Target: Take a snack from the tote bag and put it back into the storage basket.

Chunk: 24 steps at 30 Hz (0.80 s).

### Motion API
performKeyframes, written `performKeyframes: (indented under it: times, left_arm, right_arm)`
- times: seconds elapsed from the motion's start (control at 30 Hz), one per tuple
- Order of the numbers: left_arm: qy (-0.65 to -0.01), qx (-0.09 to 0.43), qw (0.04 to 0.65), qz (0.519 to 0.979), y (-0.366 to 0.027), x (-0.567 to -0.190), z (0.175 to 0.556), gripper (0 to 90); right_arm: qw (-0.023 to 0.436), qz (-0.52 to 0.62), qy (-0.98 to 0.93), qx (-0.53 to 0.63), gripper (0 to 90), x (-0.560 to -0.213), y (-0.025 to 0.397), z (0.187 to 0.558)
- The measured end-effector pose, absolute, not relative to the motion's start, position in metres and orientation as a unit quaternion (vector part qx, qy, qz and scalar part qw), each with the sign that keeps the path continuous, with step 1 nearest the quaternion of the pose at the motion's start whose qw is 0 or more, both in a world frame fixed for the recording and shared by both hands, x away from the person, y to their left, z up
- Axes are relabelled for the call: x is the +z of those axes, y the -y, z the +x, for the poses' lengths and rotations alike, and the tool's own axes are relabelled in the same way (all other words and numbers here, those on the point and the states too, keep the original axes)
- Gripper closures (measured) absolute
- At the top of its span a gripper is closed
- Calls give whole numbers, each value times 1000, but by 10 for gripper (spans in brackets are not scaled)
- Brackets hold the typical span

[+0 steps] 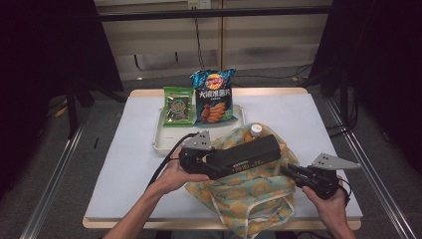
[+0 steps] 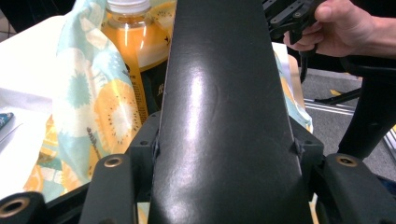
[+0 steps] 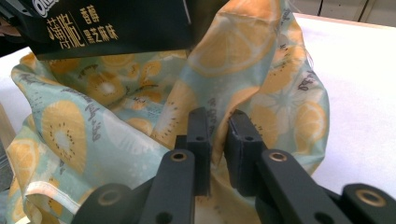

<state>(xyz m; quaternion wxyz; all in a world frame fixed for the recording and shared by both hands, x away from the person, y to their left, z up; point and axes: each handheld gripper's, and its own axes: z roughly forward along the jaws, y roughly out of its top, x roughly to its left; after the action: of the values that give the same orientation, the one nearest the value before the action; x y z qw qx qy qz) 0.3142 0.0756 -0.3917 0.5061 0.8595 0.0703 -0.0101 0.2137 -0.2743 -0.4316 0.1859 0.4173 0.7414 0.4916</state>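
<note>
A fruit-print cloth bag (image 1: 249,191) lies at the table's near middle, with an orange drink bottle (image 1: 255,130) standing inside it. My left gripper (image 1: 219,167) is shut on a long black box (image 1: 249,153) held over the bag's mouth. The box (image 2: 224,116) runs up the middle of the left gripper view, with the bottle (image 2: 133,42) beside it. My right gripper (image 1: 287,172) is shut on the bag's right rim. Its pads (image 3: 201,135) pinch a fold of the cloth (image 3: 140,112) in the right gripper view, below the box (image 3: 107,25).
A white tray (image 1: 161,139) stands behind the bag, holding a green snack packet (image 1: 177,106) and a blue crisp bag (image 1: 214,97). The white table top (image 1: 318,129) has open room at right and left. A black chair frame (image 2: 369,102) stands beyond the table.
</note>
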Motion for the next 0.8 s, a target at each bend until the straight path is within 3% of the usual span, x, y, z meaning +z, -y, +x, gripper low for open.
performKeyframes:
  times: [0.47, 0.8]
  left_arm:
    - [-87, -27, 505, 858, -93, -389, 318, 433]
    - [-87, -19, 509, 856, -109, -382, 322, 433]
  right_arm:
    - [195, 414, -723, 518, 356, -426, 277, 211]
    - [197, 410, -712, 535, 217, -424, 278, 209]
